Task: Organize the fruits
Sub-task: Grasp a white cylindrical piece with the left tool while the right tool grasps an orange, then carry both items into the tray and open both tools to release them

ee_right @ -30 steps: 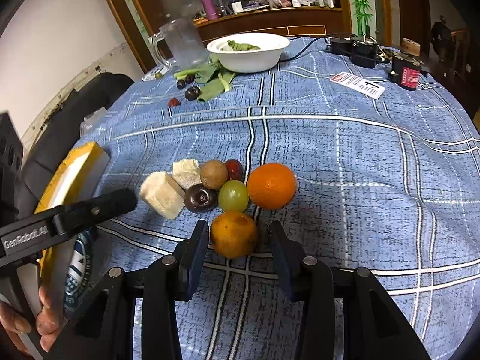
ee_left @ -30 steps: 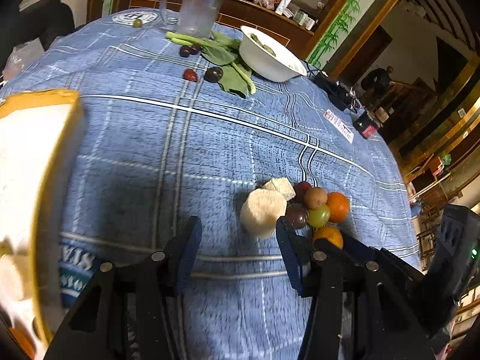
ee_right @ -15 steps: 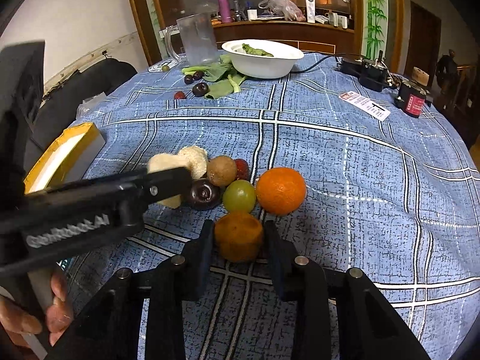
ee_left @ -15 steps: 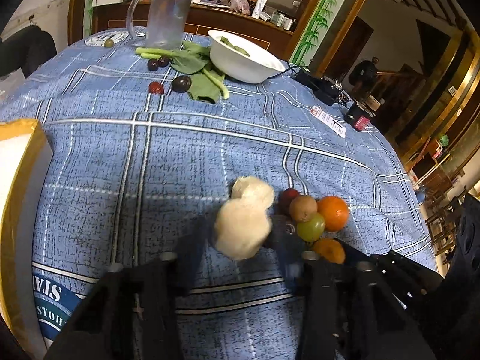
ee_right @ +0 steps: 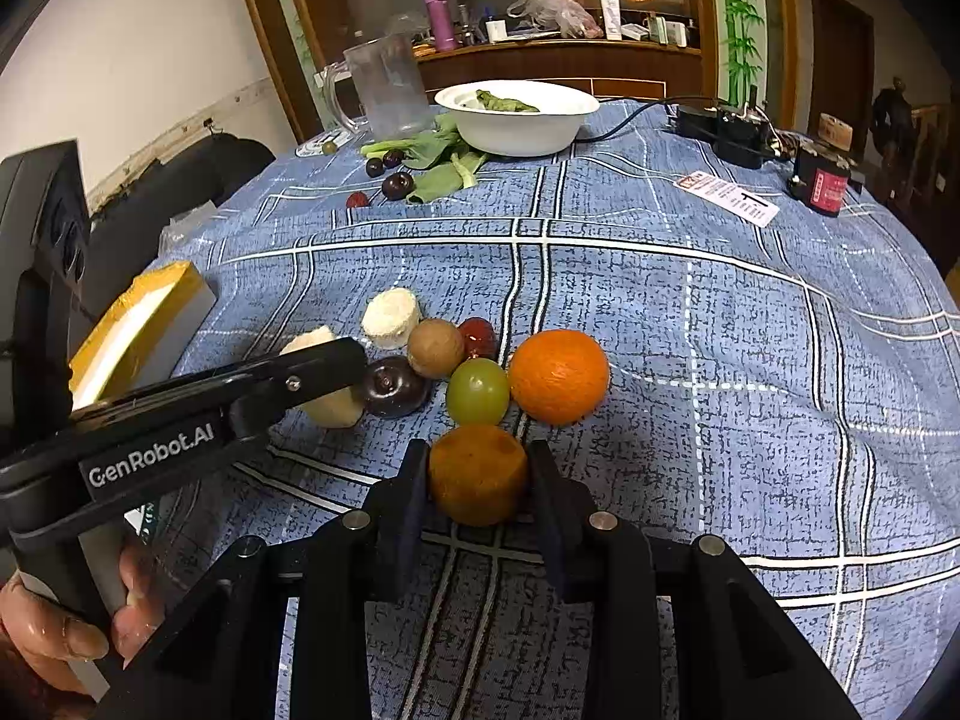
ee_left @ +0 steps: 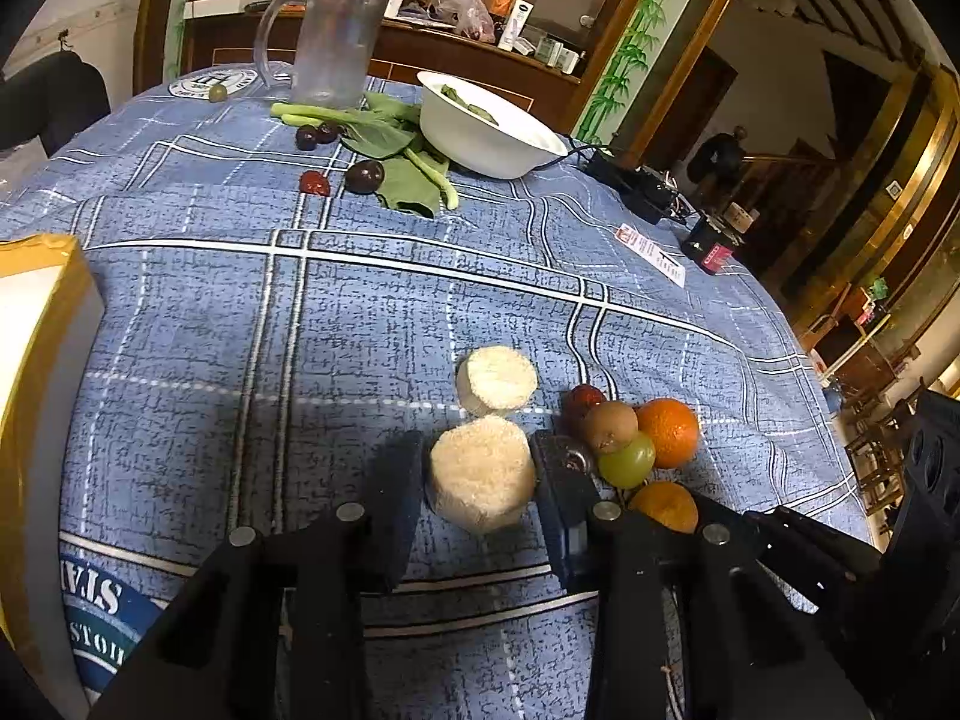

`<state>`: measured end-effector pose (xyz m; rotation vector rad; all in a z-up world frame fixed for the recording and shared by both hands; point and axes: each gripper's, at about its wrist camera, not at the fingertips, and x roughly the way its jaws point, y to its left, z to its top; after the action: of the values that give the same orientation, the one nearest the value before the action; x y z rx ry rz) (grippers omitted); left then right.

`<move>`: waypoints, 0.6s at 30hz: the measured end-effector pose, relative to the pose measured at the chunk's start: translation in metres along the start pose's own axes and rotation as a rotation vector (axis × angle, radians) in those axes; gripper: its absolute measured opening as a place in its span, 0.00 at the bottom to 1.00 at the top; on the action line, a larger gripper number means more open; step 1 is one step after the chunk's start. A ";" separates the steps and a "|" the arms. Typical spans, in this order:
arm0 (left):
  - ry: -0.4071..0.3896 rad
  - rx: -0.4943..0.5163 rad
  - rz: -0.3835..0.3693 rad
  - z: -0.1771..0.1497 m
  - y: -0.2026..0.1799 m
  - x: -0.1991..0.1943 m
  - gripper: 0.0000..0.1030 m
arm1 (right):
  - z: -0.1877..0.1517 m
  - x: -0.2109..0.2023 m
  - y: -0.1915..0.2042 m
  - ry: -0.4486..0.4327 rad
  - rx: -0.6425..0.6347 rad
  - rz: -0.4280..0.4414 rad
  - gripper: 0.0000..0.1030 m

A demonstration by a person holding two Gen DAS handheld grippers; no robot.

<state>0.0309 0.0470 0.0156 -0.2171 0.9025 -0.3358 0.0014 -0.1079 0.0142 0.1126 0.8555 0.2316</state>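
Observation:
A cluster of fruit lies on the blue checked tablecloth (ee_right: 690, 312): a large orange (ee_right: 558, 376), a green grape (ee_right: 477, 391), a brown kiwi (ee_right: 435, 348), a red date (ee_right: 478, 336), a dark plum (ee_right: 393, 387) and a pale round chunk (ee_left: 497, 381). My left gripper (ee_left: 477, 450) has a second pale chunk (ee_left: 482, 480) between its pads, which touch both its sides as the jaws are closing. One of its fingers (ee_right: 300, 369) crosses the right wrist view. My right gripper (ee_right: 478, 462) is shut on a small orange (ee_right: 478, 483), squeezed flat at its sides.
A yellow-rimmed box (ee_left: 36, 360) stands at the left. At the far side are a white bowl (ee_right: 516, 120), a clear jug (ee_right: 387, 90), green leaves (ee_right: 441, 162) and more dark fruit. A card (ee_right: 726, 198) and a power brick (ee_right: 720, 126) lie far right. A hand (ee_right: 54, 630) holds the left gripper's handle.
Both grippers' jaws have narrowed. The left one moved forward around the nearer pale chunk and closed on it. The right one closed onto the small orange and stayed in place.

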 end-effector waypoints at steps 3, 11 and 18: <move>-0.004 -0.013 -0.002 -0.002 0.001 -0.004 0.32 | -0.001 -0.001 0.000 -0.005 0.006 -0.005 0.33; -0.099 -0.042 -0.030 -0.013 0.001 -0.065 0.33 | -0.005 -0.011 -0.002 -0.045 0.028 -0.046 0.33; -0.173 -0.124 0.007 -0.035 0.048 -0.152 0.33 | -0.008 -0.024 0.019 -0.052 0.009 -0.052 0.33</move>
<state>-0.0747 0.1468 0.0898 -0.3517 0.7538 -0.2509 -0.0231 -0.0953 0.0305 0.1040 0.8071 0.1754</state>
